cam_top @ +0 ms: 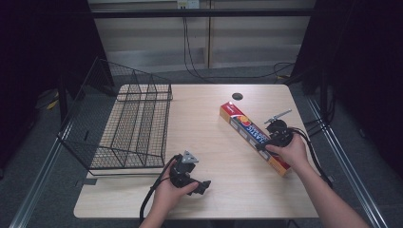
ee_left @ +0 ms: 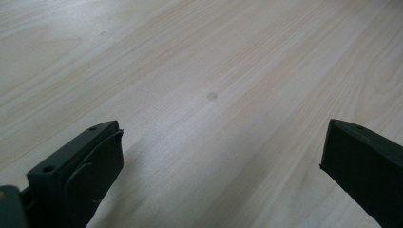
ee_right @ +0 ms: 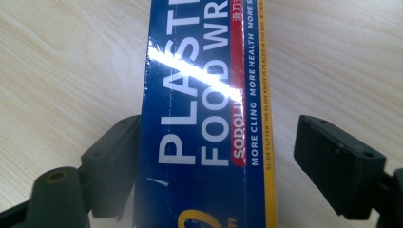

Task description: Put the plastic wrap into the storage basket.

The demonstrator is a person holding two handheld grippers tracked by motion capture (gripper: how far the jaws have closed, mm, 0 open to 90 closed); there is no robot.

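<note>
A long blue and orange box of plastic food wrap (cam_top: 247, 128) lies slantwise on the right half of the wooden table (cam_top: 209, 118). My right gripper (cam_top: 267, 142) is lowered over the box's near half. In the right gripper view the box (ee_right: 204, 71) runs between the two jaws of that gripper (ee_right: 216, 133). The left jaw is against the box's edge, while a gap of bare table separates the right jaw from it. My left gripper (cam_top: 202, 186) rests low near the table's front edge. Its jaws stand wide apart over bare wood in the left gripper view (ee_left: 223, 130).
A black wire basket (cam_top: 133, 123) with several dividers stands on the table's left side, and a wire flap leans out past the left edge. A dark round hole (cam_top: 237, 96) sits near the far edge. Cables trail from both grippers.
</note>
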